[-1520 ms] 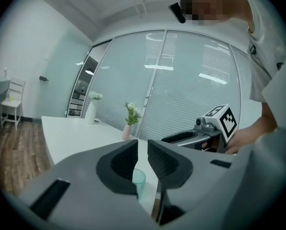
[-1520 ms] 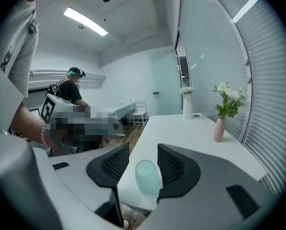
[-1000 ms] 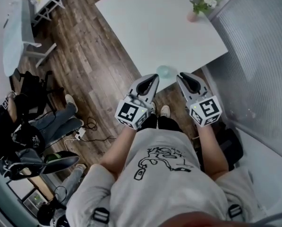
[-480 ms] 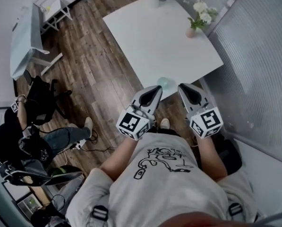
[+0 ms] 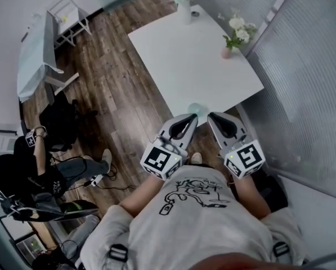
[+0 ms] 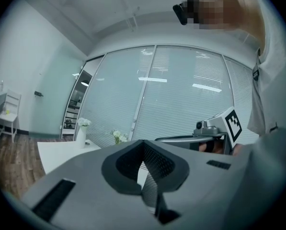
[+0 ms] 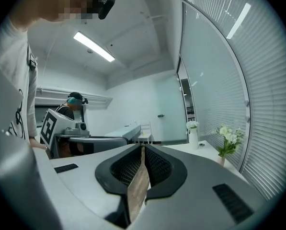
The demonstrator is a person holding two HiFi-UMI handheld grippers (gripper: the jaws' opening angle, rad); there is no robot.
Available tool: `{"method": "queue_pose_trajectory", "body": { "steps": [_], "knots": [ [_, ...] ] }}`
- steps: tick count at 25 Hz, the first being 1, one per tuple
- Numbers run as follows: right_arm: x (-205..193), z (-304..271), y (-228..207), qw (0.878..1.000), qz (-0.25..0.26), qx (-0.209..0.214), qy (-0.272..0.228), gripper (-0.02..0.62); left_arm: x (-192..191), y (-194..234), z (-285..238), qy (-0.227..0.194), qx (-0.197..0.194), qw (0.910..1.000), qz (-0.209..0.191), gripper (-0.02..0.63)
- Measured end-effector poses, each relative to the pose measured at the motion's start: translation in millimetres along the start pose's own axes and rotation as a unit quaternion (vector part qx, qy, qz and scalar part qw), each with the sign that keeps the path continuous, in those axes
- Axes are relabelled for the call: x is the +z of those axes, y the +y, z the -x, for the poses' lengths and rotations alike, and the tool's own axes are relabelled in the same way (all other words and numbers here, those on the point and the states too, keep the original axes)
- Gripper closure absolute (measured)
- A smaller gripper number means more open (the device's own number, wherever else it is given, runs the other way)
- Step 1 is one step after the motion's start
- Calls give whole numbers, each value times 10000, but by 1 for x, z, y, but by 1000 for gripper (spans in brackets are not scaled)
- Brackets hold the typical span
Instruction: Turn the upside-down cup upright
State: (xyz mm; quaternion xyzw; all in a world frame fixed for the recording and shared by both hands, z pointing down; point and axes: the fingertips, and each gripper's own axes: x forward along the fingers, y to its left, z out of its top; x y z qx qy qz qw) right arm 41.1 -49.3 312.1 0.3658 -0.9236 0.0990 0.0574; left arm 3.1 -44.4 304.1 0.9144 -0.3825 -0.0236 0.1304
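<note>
Head view first: what does the cup [image 5: 195, 109] look like?

— Small, pale blue-green, slightly see-through and round from above (too small there to tell which way up it stands). It sits on the white bench [image 5: 179, 55], right at the near edge.

And the two grippers?

— The left gripper [image 5: 190, 119] and the right gripper [image 5: 214, 118] hang side by side just on the near side of that edge. The cup lies just beyond their tips, about between the two, and I cannot see either touching it. In the left gripper view the fingers [image 6: 126, 166] are pressed together with nothing in them. The right gripper view shows the same: fingers [image 7: 128, 169] closed on nothing.

How much room is there to move?

— A wide stretch of white bench top runs from the cup to the far end. A white vase [image 5: 184, 9] of white flowers stands there, and a small pink vase [image 5: 228, 52] of flowers stands by the right edge, both well apart from the cup. A ribbed glass wall [image 5: 308, 77] runs close along the bench's right side. Wooden floor [image 5: 111, 77] lies to the left, and seated people [image 5: 27, 173] are farther left again.
</note>
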Motion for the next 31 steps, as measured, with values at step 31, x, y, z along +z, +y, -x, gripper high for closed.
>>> {"method": "queue_pose_trajectory", "body": {
  "steps": [31],
  "knots": [
    [9,-1,-1,9999,99,-138,30,554,3,3,-1,46,67,9999,-100,604]
  ]
}}
